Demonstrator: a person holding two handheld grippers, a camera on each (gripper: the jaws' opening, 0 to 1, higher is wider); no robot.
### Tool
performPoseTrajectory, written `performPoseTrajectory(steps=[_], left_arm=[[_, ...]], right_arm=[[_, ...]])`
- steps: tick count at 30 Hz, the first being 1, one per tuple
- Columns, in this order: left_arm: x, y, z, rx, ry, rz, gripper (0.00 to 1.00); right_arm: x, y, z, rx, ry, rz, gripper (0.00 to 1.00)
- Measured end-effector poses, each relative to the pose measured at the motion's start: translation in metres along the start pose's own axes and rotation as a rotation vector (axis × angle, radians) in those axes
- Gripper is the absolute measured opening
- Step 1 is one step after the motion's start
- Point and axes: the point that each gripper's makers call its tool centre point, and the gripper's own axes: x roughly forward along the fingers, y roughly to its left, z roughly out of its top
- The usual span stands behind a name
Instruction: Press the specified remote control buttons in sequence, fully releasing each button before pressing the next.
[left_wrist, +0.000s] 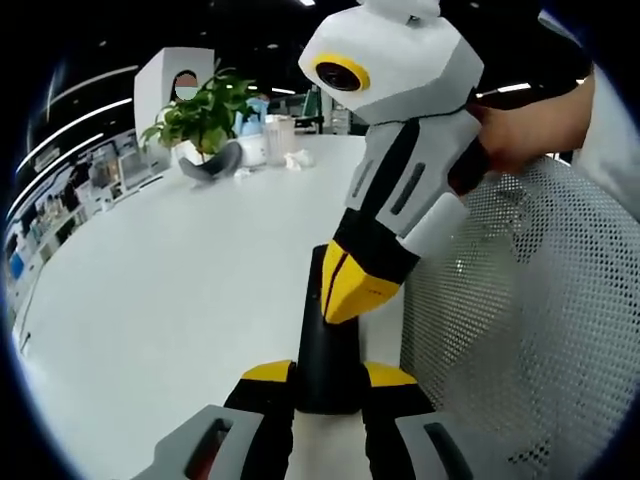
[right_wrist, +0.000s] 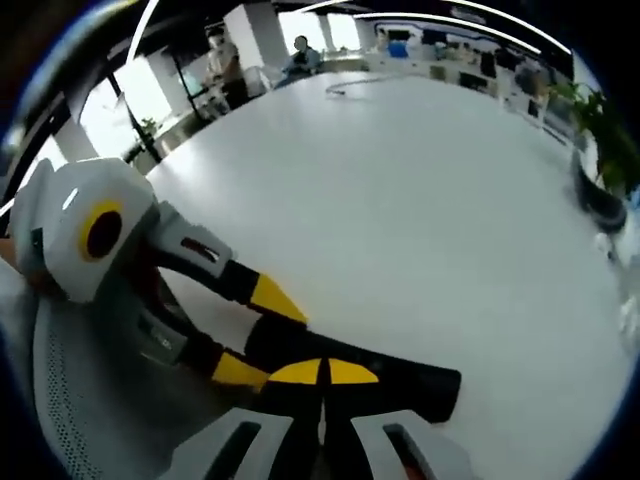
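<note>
A slim black remote (left_wrist: 325, 345) lies lengthwise at the near edge of the white table (left_wrist: 170, 270). My left gripper (left_wrist: 328, 375) is shut on the remote's near end, one yellow-tipped jaw on each side. The right gripper (left_wrist: 352, 290) comes down from the upper right, held by a hand (left_wrist: 530, 125). Its yellow tips are shut together and rest on the remote's top face. In the right gripper view, my right gripper (right_wrist: 325, 372) has its tips closed on the remote (right_wrist: 400, 380), and the left gripper (right_wrist: 258, 335) clasps it from the left.
A potted plant (left_wrist: 205, 115) and a clear jar (left_wrist: 278, 138) stand at the table's far end. A white mesh chair back (left_wrist: 520, 310) is close on the right. People (right_wrist: 300, 50) sit beyond the table (right_wrist: 400, 180), in an office.
</note>
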Motion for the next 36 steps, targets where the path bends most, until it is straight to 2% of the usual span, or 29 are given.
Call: performPoseTrajectory(steps=[3, 7, 17, 19, 20, 23, 26, 28, 31, 32, 36], left_arm=[[-0.0002, 0.0, -0.0003, -0.005, 0.003, 0.001, 0.25], [-0.0005, 0.0, -0.0005, -0.004, 0.001, 0.0, 0.25], [0.0003, -0.0001, -0.0005, 0.011, 0.002, -0.011, 0.25], [0.0002, -0.0002, -0.0003, 0.01, 0.004, -0.012, 0.24], [0.0002, -0.0004, -0.0003, 0.017, 0.007, -0.012, 0.24], [0.0006, -0.0005, -0.0003, 0.027, 0.013, -0.015, 0.24], [0.0004, -0.0006, -0.0001, 0.028, 0.013, -0.018, 0.24], [0.0004, -0.0007, -0.0002, 0.029, 0.015, -0.018, 0.24], [0.0006, -0.0007, -0.0001, 0.029, 0.016, -0.018, 0.24], [0.0005, -0.0007, -0.0002, 0.027, 0.017, -0.016, 0.24], [0.0017, -0.0012, 0.0015, 0.028, 0.035, 0.0, 0.25]], right_arm=[[0.0001, -0.0002, -0.0003, 0.002, 0.0, 0.003, 0.0], [-0.001, -0.0012, -0.0017, 0.053, 0.003, 0.022, 0.0], [0.0007, -0.0003, 0.0, 0.074, 0.025, 0.022, 0.0], [0.0003, -0.0007, -0.0005, 0.13, 0.039, 0.015, 0.0], [0.0013, -0.0022, 0.0005, 0.131, 0.047, 0.014, 0.0], [0.0016, -0.0018, -0.0006, 0.136, 0.124, 0.011, 0.0], [0.0026, -0.0016, -0.001, 0.141, 0.266, 0.023, 0.0], [0.0041, -0.0024, -0.0011, 0.167, 0.333, 0.029, 0.0], [0.0048, -0.0026, -0.0016, 0.201, 0.381, 0.015, 0.0], [0.0048, -0.0031, -0.0025, 0.148, 0.415, 0.006, 0.0], [0.0054, -0.0016, -0.003, 0.084, 0.474, -0.06, 0.0]])
